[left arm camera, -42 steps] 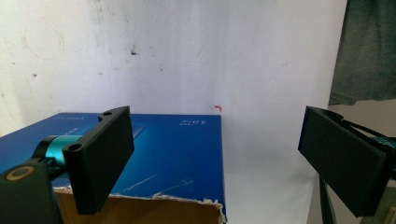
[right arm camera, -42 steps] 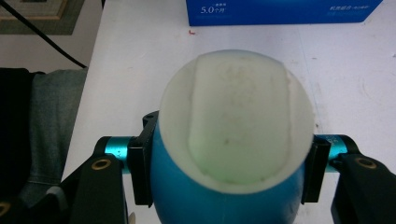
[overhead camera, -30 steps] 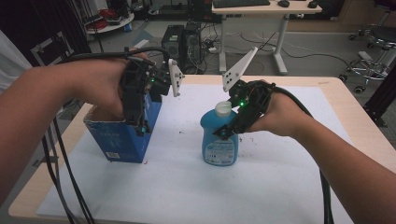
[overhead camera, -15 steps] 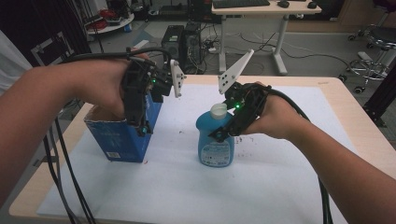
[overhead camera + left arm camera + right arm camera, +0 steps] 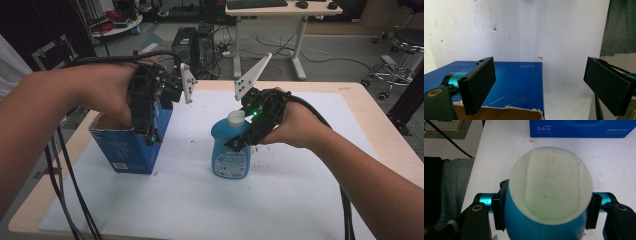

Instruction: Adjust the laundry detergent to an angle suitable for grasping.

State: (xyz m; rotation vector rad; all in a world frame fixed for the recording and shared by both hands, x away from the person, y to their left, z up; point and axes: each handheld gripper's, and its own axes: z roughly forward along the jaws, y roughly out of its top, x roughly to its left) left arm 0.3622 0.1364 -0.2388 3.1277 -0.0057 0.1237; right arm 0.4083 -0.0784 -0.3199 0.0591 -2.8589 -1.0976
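Right gripper is clamped on the one blue bottle, jaws pressing both sides below its white cap. Bottle stands upright mid-table, long axis vertical, cap up. Left gripper hangs jaws wide apart, holding nothing, over the torn top edge of the one blue box, standing left of the bottle, apart.

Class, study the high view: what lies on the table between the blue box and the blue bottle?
Nothing stands there. Between the blue box and the blue bottle the white table cover is bare apart from small specks, as the high view shows.
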